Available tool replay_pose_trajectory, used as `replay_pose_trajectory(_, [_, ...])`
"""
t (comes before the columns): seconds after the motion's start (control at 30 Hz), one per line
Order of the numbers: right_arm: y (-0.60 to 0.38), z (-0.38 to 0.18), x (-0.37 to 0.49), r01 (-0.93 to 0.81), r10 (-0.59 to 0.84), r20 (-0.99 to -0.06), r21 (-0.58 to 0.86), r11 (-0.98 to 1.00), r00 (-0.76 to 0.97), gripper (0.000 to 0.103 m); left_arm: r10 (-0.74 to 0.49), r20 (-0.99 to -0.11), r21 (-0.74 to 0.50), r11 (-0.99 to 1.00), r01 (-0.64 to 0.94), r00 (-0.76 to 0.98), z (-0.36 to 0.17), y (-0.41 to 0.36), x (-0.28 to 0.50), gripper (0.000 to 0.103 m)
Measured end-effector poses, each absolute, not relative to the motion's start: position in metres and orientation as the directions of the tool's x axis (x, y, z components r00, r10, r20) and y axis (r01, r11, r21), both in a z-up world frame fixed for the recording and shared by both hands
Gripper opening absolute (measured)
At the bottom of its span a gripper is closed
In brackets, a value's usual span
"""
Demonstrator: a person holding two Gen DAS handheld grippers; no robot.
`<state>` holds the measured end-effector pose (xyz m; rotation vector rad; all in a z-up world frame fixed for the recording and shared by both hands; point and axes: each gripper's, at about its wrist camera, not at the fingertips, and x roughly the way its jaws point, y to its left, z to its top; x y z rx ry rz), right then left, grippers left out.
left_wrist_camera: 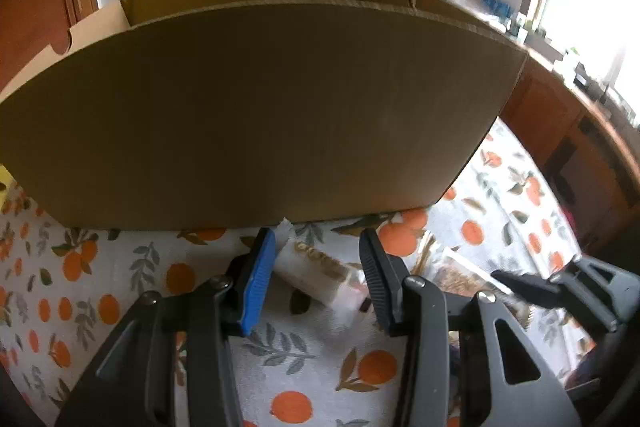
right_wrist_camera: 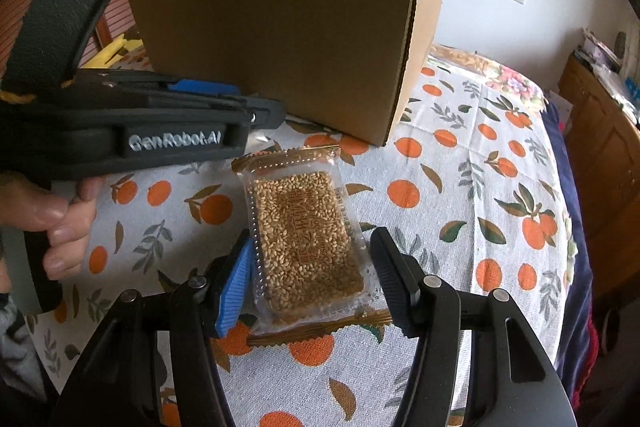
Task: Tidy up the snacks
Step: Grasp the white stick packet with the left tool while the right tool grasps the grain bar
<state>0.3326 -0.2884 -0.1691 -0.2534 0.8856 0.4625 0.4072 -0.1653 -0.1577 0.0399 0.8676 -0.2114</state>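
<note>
A white wrapped snack bar [left_wrist_camera: 320, 277] lies on the orange-print tablecloth [left_wrist_camera: 100, 287] just in front of a large brown cardboard box [left_wrist_camera: 260, 107]. My left gripper [left_wrist_camera: 318, 247] is open with its jaws on either side of the bar. A clear packet of sesame brittle [right_wrist_camera: 306, 239] lies flat on the cloth. My right gripper [right_wrist_camera: 310, 255] is open and straddles that packet's near half. The left gripper also shows in the right wrist view [right_wrist_camera: 256, 115], low by the box [right_wrist_camera: 280, 39]. The right gripper shows at the right of the left wrist view [left_wrist_camera: 520, 287].
The box's top is open, its flaps up. A wooden cabinet [right_wrist_camera: 600, 147] with clutter on top stands to the right of the table. A yellow object [right_wrist_camera: 116, 51] lies behind the box on the left. Another snack packet [right_wrist_camera: 460, 57] lies at the table's far edge.
</note>
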Motion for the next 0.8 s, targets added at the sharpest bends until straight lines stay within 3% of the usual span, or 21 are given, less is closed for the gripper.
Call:
replay_pose_trajectory(0.17, [-0.289, -0.169, 0.334, -0.488, 0.284, -0.79, -0.022, 0.873, 0.543, 0.06, -0.135, -0.773, -0.004, 0.978, 0.208, 0.62, -0.163, -0.167, 0.405, 0.044])
replay_pose_trajectory(0.73, [-0.289, -0.17, 0.335, -0.488, 0.287, -0.79, -0.018, 0.873, 0.542, 0.06, -0.126, -0.79, -0.013, 0.982, 0.19, 0.6, -0.169, -0.137, 0.388, 0.044])
replay_pose_trajectory(0.77, [-0.289, -0.17, 0.334, -0.488, 0.287, -0.79, -0.018, 0.873, 0.542, 0.06, -0.131, -0.787, -0.009, 0.98, 0.201, 0.603, -0.169, -0.138, 0.387, 0.039])
replay_pose_trajectory(0.8, [-0.289, -0.17, 0.335, -0.488, 0.286, -0.79, -0.019, 0.873, 0.542, 0.06, -0.137, -0.784, -0.008, 0.977, 0.212, 0.605, -0.169, -0.138, 0.384, 0.028])
